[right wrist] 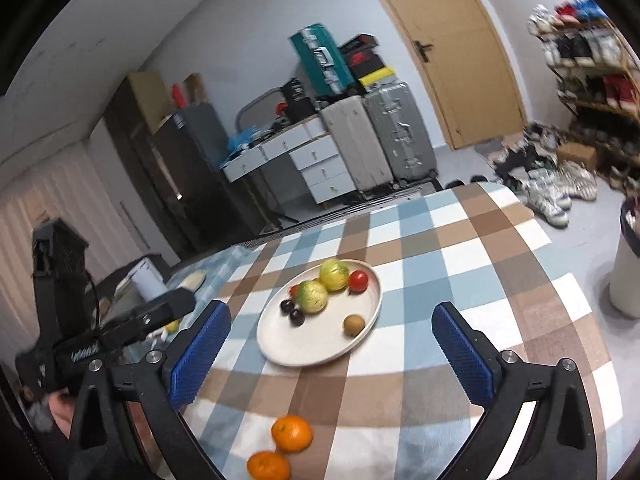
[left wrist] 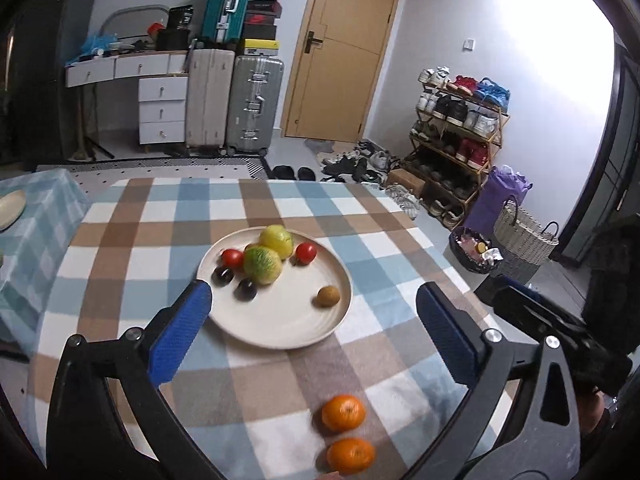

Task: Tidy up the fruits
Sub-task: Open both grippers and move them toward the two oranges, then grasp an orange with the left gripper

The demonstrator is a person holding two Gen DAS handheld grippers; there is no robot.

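Note:
A white plate (left wrist: 280, 328) sits mid-table on the checked cloth. On it lie two yellow-green fruits (left wrist: 262, 265), two red tomatoes (left wrist: 306, 253), two dark plums (left wrist: 245, 290) and a brown kiwi (left wrist: 326, 296). Two oranges (left wrist: 344, 413) lie on the cloth near the front edge. My left gripper (left wrist: 314, 328) is open and empty, above the plate's near side. My right gripper (right wrist: 332, 344) is open and empty, above the cloth in front of the plate (right wrist: 304, 348); the oranges (right wrist: 291, 433) lie below it.
A second table with a pale dish (left wrist: 10, 210) stands at the left. Beyond the table's far edge are suitcases (left wrist: 254, 106), a drawer desk (left wrist: 162, 108), a shoe rack (left wrist: 460, 136), baskets (left wrist: 520, 240) and a door.

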